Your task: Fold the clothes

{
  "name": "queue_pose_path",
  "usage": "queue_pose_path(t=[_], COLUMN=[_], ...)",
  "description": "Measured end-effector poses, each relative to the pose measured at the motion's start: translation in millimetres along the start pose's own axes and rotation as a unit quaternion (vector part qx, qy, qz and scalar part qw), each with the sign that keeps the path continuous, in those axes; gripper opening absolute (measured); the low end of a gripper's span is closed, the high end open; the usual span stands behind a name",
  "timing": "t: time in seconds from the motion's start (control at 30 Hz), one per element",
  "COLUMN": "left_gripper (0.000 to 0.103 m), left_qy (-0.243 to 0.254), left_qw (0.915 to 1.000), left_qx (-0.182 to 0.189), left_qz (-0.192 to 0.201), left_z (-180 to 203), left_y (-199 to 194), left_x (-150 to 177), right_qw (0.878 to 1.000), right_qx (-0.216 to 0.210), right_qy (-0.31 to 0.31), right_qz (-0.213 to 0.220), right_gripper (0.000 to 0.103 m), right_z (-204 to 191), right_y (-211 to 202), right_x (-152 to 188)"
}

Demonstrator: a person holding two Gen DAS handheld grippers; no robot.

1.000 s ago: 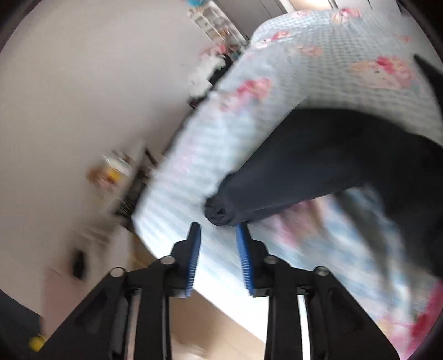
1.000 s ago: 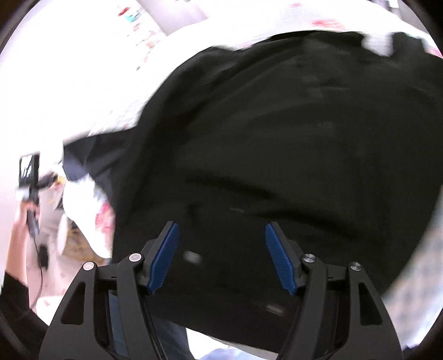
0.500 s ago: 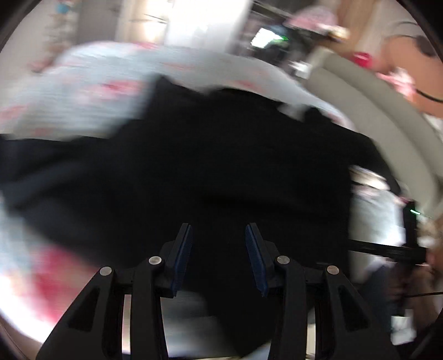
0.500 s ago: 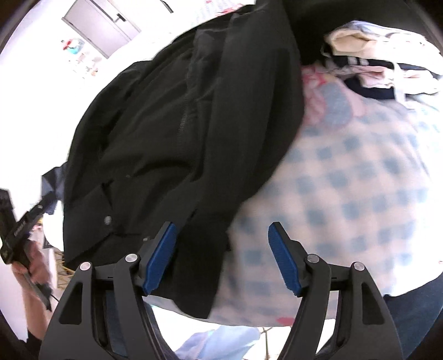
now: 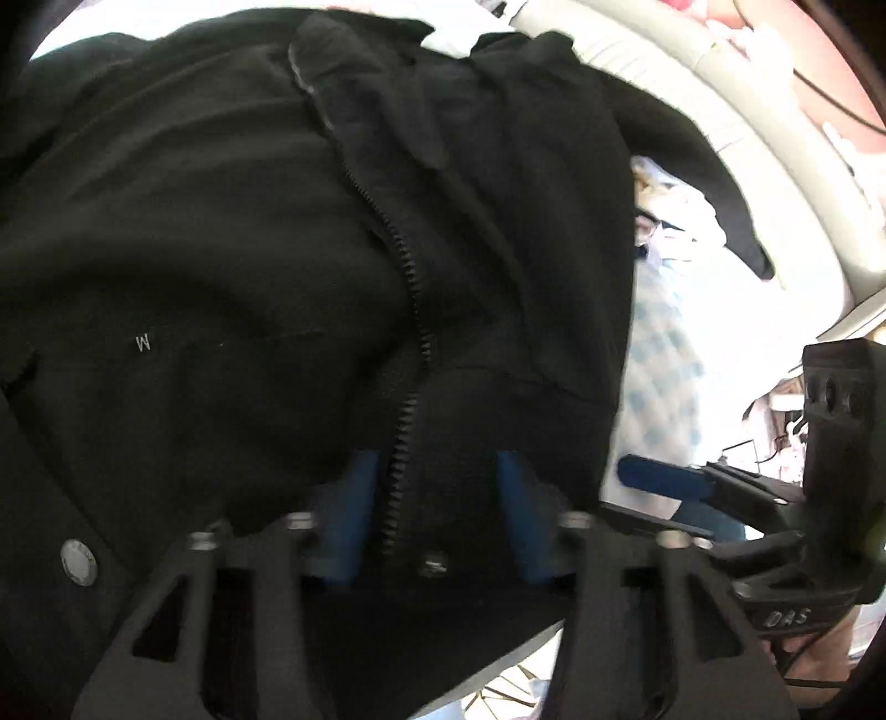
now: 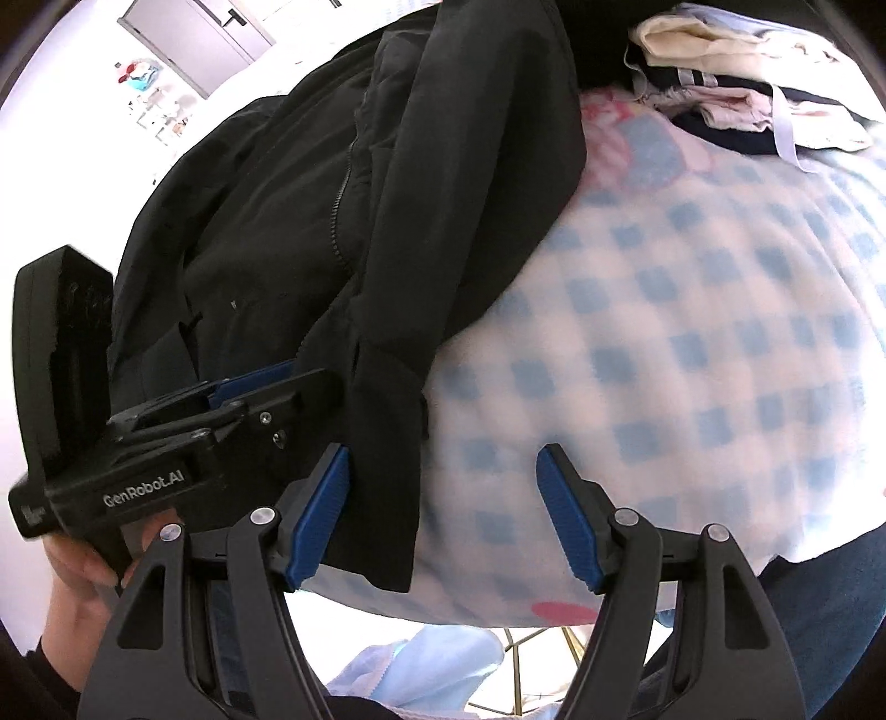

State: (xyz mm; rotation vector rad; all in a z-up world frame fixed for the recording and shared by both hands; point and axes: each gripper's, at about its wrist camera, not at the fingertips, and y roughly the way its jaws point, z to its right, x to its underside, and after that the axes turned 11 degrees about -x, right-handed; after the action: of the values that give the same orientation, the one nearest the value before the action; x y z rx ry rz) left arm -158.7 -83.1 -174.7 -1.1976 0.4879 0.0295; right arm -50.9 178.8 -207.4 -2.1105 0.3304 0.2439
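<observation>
Bed cover (image 6: 692, 343): white w/ blue checks + pink motifs, fills right half of right wrist view; blurred. Same cover seen as a strip right of centre in left wrist view. Stack of folded laundry (image 6: 736, 94) top right, cream/pink/navy, sits on cover. Grey door (image 6: 194, 33) top left, bg, w/ small shelf items beside it, too small to ID. Padded grey headboard (image 5: 720, 83) curves across top right in left wrist view. Light blue cloth (image 6: 421, 670) at bottom edge, below cover.

Black zip jacket (image 5: 232, 266) rumpled on bed
</observation>
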Motion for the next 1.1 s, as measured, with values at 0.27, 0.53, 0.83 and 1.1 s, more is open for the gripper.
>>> queue_pose_path(t=[0.27, 0.53, 0.83, 1.1], left_gripper=[0.011, 0.012, 0.042, 0.022], left_qy=[-0.064, -0.120, -0.141, -0.065], left_qw=[0.9930, 0.9919, 0.9889, 0.9969], left_qx=[0.019, -0.002, 0.042, -0.005], left_qz=[0.098, 0.042, 0.021, -0.044], left_z=[-42.6, -73.9, -82.7, -60.2], left_y=[-81.6, -48.3, -40.9, -22.9], left_x=[4.5, 40.6, 37.8, 42.7], right_qw=[0.999, 0.999, 0.997, 0.998], right_qx=[-0.009, -0.012, -0.066, -0.029], right_qy=[0.019, 0.035, -0.045, -0.051], right_qz=[0.026, 0.027, 0.003, -0.030], right_gripper=[0.071, 0.071, 0.078, 0.074], right_z=[12.0, 20.7, -24.4, -18.4], right_y=[-15.4, -15.7, 9.5, 26.2], right_x=[-7.6, -8.8, -29.5, -12.6])
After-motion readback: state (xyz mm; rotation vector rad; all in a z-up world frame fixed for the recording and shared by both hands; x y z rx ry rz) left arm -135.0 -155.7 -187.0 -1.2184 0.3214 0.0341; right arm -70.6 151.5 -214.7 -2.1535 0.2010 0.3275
